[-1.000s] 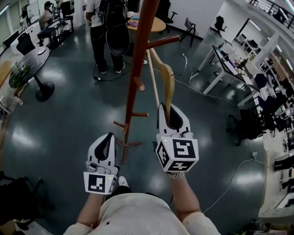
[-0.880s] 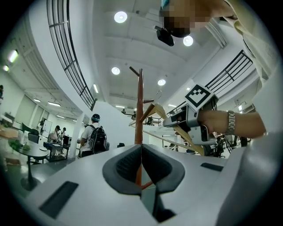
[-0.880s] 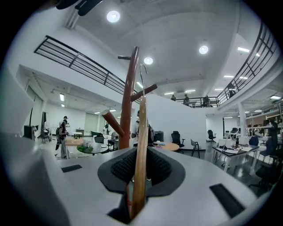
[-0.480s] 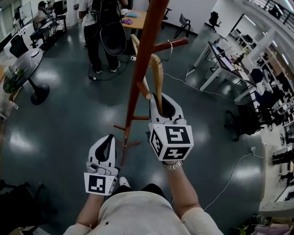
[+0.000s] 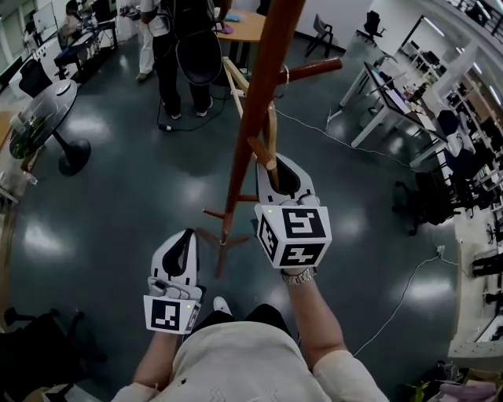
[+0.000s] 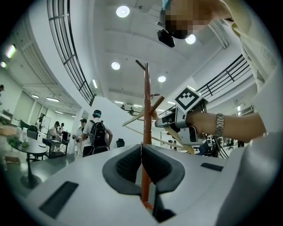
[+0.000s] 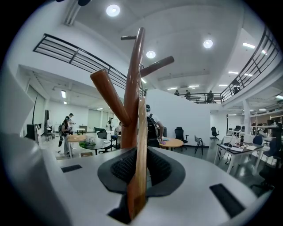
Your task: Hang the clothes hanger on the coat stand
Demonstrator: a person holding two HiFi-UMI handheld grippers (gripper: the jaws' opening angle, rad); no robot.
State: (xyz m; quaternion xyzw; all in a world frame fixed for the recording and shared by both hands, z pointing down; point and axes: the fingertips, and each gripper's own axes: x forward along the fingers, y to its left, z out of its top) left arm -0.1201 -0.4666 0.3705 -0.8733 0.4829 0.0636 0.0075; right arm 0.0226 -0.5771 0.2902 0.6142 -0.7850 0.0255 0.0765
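Note:
A reddish-brown coat stand point(image 5: 255, 126) rises through the middle of the head view, with one peg point(image 5: 310, 71) pointing up and right and a shorter peg point(image 5: 263, 153) lower down. My right gripper point(image 5: 281, 174) is shut on the lower arm of a light wooden hanger point(image 5: 271, 126), held upright just behind the pole. The hanger's thin metal hook point(image 5: 285, 73) is by the upper right peg; contact is unclear. In the right gripper view the hanger point(image 7: 140, 145) stands edge-on in front of the stand point(image 7: 131, 88). My left gripper point(image 5: 183, 239) hangs lower left, shut and empty point(image 6: 141, 152).
Two people point(image 5: 185, 47) stand behind the stand, near an orange round table point(image 5: 247, 23). A dark round table point(image 5: 47, 102) is at the left, and desks point(image 5: 385, 90) and chairs at the right. A cable point(image 5: 405, 290) runs over the glossy floor. The stand's feet point(image 5: 224, 235) spread in front of me.
My right gripper has lifted the hanger up and leftwards, from beside the pole to right against it, bringing the hook up by the upper peg. The left gripper has stayed put.

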